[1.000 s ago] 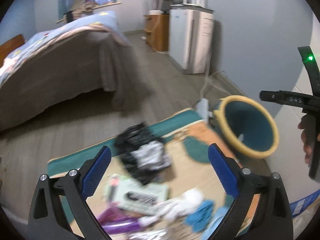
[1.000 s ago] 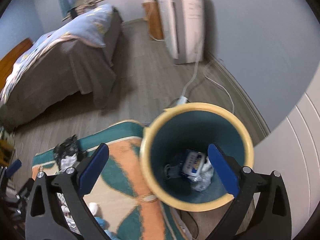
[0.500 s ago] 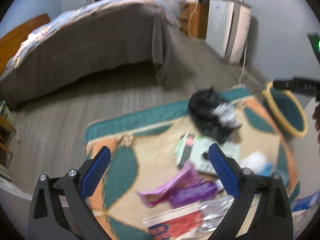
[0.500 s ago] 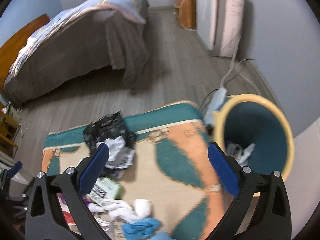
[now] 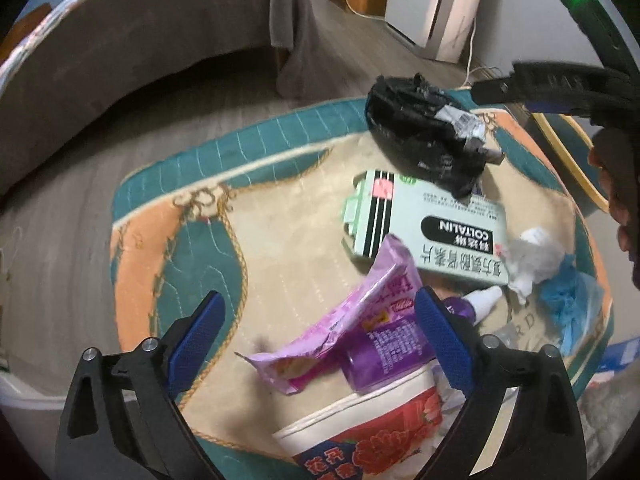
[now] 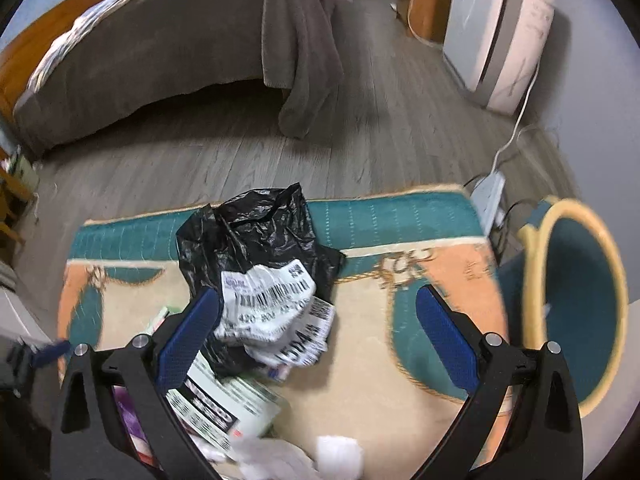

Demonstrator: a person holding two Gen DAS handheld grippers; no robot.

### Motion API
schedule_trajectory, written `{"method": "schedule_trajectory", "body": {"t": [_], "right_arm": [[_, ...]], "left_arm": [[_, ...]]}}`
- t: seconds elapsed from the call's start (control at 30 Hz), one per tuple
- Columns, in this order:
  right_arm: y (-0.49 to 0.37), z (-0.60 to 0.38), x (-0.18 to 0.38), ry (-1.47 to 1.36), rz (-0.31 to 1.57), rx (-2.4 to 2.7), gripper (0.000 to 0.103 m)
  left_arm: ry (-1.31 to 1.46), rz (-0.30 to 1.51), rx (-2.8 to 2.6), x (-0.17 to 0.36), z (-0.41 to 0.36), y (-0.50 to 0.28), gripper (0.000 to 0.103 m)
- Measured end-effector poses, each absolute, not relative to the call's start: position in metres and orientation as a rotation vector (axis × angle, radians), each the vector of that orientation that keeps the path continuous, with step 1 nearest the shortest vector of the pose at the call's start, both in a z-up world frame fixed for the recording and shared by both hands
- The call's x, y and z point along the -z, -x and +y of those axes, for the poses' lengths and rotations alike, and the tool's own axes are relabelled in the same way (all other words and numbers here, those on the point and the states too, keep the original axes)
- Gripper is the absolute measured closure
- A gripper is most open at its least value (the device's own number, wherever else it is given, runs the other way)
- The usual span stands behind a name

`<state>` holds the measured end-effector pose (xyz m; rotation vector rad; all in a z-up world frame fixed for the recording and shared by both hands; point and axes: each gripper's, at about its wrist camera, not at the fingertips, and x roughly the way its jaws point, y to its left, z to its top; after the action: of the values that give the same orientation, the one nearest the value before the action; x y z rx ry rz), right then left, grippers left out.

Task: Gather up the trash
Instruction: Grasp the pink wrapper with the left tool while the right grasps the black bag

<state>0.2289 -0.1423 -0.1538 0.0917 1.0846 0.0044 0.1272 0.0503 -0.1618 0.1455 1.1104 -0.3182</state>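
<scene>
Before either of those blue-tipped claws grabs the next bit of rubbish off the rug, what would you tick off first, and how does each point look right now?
1. Left gripper open and holding nothing: ok.
2. Right gripper open and holding nothing: ok.
3. Trash within the left gripper's line: ok; the pink wrapper lies between its fingers.
4. Target free to lift alone: not ok; the wrapper overlaps the purple bottle and the green box.
5. Bin nearby and open: ok, beside the rug.
6. Black bag for the right gripper: cannot tell whether it lifts cleanly; crumpled labelled paper sits on it.
</scene>
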Motion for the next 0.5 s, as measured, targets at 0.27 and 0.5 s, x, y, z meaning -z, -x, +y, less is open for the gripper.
{"method": "schedule_trajectory", "body": {"t": [0.27,0.5], "right_arm": [[-0.241,-0.139,0.178,-0.199,1.179,-0.016,0.031],[-0.235,-0.138,0.176,-0.229,1.211,-0.068,0.084]], "left_arm": [[-0.194,1.142,0.379,0.174,0.048,-0.119,0.034],[-0.200,1.170,0.436,0.172,0.043,-0.113,0.087]]}}
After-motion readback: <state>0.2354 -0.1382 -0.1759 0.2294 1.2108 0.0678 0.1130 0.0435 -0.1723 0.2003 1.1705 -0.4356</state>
